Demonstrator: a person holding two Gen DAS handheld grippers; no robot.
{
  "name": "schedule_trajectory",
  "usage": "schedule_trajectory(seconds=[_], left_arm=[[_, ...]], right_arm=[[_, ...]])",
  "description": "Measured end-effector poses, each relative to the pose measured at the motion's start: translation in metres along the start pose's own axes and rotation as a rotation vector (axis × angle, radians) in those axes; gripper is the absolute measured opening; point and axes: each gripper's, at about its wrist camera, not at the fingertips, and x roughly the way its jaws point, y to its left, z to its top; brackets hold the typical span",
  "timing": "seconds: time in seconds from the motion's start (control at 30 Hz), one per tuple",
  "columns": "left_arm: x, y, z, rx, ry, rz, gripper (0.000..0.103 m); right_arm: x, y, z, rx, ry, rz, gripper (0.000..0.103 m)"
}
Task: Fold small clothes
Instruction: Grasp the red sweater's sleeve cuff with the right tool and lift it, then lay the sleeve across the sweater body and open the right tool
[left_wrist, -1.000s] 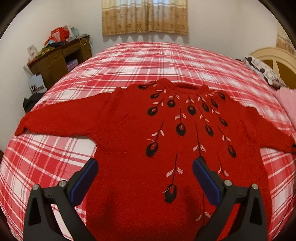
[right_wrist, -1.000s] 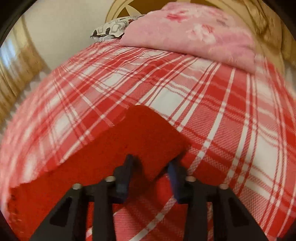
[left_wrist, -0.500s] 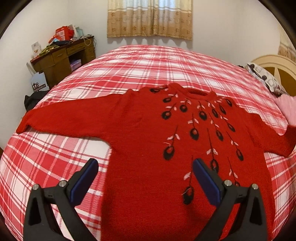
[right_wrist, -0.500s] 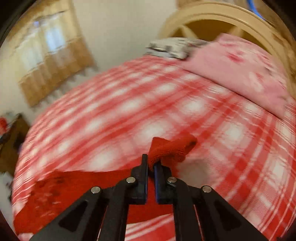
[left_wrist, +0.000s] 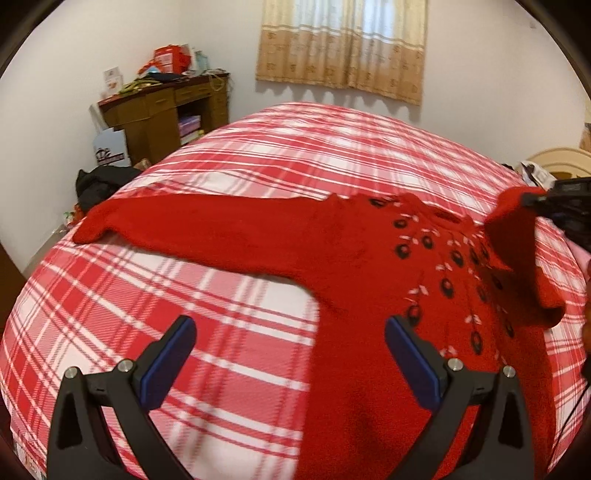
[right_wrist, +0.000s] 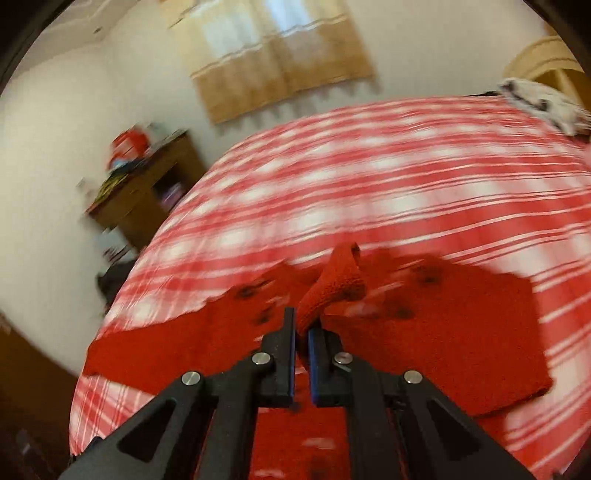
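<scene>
Since the earlier frames, one sleeve cuff has been lifted off the bedspread and carried in over the sweater's chest, while the left gripper's view has shifted so that the sweater now sits toward the right.

At the left, the other sleeve is seen stretched flat across the plaid bedspread, untouched. The left gripper is held above the bedspread and the sweater's side edge, its jaws spread wide with nothing between them. Further right, the red sweater is laid face up on the bed, its body unfolded. At the far right, the raised cuff is pinched between the pressed-together jaws of the right gripper, above the patterned front.

The folding is judged to be at its first step: one sleeve is partway folded in; the second sleeve and the body fold are left.

One sweater, two sleeves, two grippers and one wooden desk are counted.
</scene>
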Motion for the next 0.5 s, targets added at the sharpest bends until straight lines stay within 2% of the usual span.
schedule_trajectory(seconds=[0.1,0.23,0.4,0.43,0.47,0.5], left_arm=[[0.004,0.017,0.0,-0.024,0.004,0.016,0.103],[0.009,0.035,-0.001,-0.042,0.006,0.031,0.103],[0.018,0.047,-0.002,-0.053,0.02,0.042,0.103],[0.019,0.048,-0.003,-0.056,0.022,0.041,0.103],[0.021,0.05,-0.003,-0.059,0.025,0.039,0.103],[0.022,0.049,-0.003,-0.058,0.026,0.037,0.103]], right_arm=[[0.039,0.038,-0.022,-0.06,0.049,0.047,0.005],[0.084,0.066,-0.047,-0.098,0.127,0.107,0.005],[0.103,0.078,-0.069,-0.152,0.147,0.131,0.008],[0.103,0.076,-0.069,-0.154,0.161,0.141,0.012],[0.104,0.076,-0.069,-0.153,0.184,0.161,0.022],[0.105,0.076,-0.069,-0.142,0.22,0.201,0.027]])
